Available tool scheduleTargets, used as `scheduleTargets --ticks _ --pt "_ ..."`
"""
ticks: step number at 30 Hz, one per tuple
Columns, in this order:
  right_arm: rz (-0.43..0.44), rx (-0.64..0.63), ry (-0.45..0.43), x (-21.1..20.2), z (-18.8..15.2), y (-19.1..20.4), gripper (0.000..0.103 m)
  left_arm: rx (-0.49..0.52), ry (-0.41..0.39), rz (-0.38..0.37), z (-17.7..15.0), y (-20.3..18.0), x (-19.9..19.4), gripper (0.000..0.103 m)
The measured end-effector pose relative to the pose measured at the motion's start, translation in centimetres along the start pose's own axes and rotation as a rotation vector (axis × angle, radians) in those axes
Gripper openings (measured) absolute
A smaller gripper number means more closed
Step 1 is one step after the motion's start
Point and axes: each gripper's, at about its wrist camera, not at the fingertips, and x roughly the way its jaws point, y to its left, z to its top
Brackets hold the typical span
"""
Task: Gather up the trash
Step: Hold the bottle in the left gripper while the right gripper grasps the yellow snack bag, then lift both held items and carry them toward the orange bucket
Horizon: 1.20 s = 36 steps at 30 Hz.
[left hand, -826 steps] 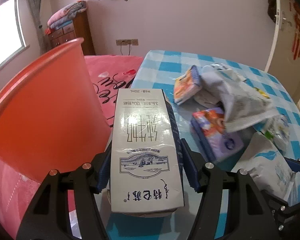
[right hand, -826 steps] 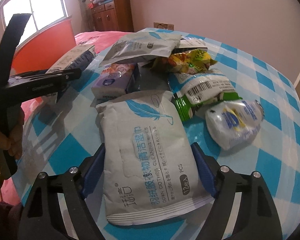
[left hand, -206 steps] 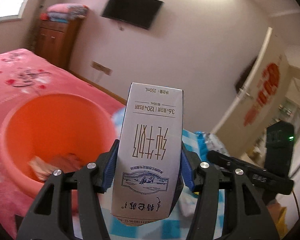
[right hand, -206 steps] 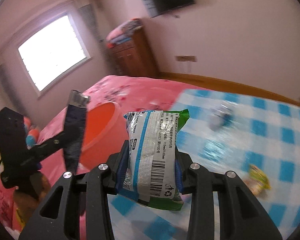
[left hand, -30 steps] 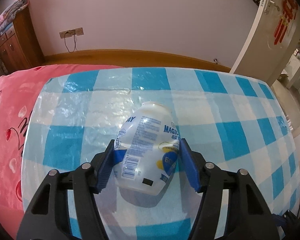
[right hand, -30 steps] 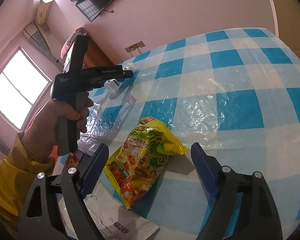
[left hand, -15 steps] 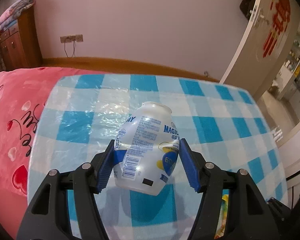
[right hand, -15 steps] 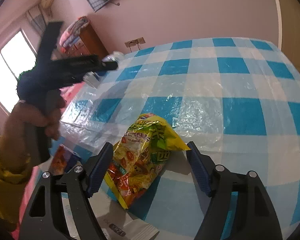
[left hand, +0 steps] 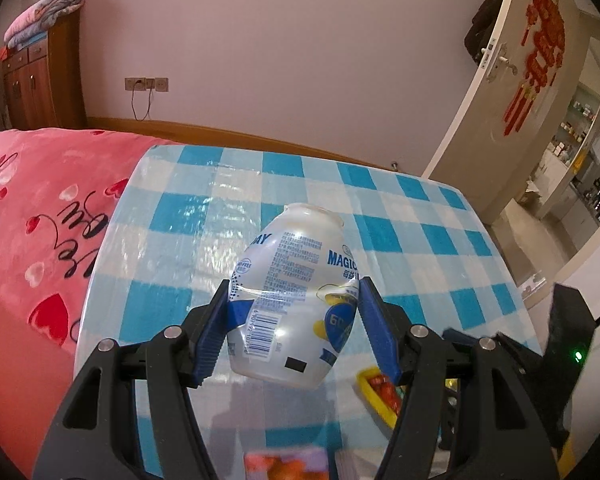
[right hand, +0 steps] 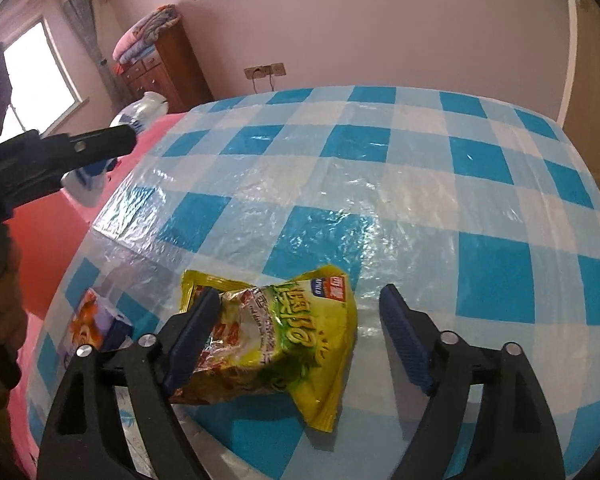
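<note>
Currently, left gripper [left hand: 294, 322]: my fingers clamped on white bottle [left hand: 294, 304], lifted above the table [left hand: 420, 240].
Right gripper [right hand: 296, 330]: jaws just reopened wide, straddling yellow snack bag [right hand: 288, 340] on table; left finger touching it.

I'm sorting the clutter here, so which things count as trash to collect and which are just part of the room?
Trash to collect:
- white plastic bottle, clamped in the left tongs
- yellow snack bag, between the open right tongs
- small purple packet

Just part of the room:
- checked tablecloth
- pink bedspread
- wooden cabinet
</note>
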Motion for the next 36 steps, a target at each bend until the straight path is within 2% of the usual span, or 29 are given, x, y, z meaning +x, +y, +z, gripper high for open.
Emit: scheduleTargets --ticks 8,9,12,17,21,30,36 --pt "-0.033 -0.058 0.001 -0.1 -0.8 0.8 0.085 -0.015 0.003 -0.020 -3.1 -0.1 -2.2 0.063" --pt "-0.036 -0.065 0.000 -0.1 -0.9 0.9 0.083 -0.020 0.001 -0.023 -3.6 0.0 -2.5 0.063" --pt "-0.018 -0.067 -0.006 -0.4 -1.0 1.1 0.068 -0.030 -0.002 -0.029 -4.4 0.1 -3.3 0.063" --pt "-0.015 -0.062 -0.018 -0.8 -1.3 1.5 0.058 -0.034 -0.003 -0.031 -5.7 0.3 -4.2 0.063" --pt "-0.020 -0.053 -0.038 -1.5 -1.3 1.3 0.044 -0.044 -0.006 -0.036 -6.5 0.5 -5.0 0.063" --pt "-0.017 -0.028 -0.079 -3.2 -1.7 1.4 0.030 -0.034 -0.017 -0.041 -8.0 0.4 -7.1 0.063" --pt "-0.046 -0.033 -0.111 -4.4 -2.0 1.8 0.027 -0.041 -0.028 -0.040 -8.8 0.5 -8.2 0.063"
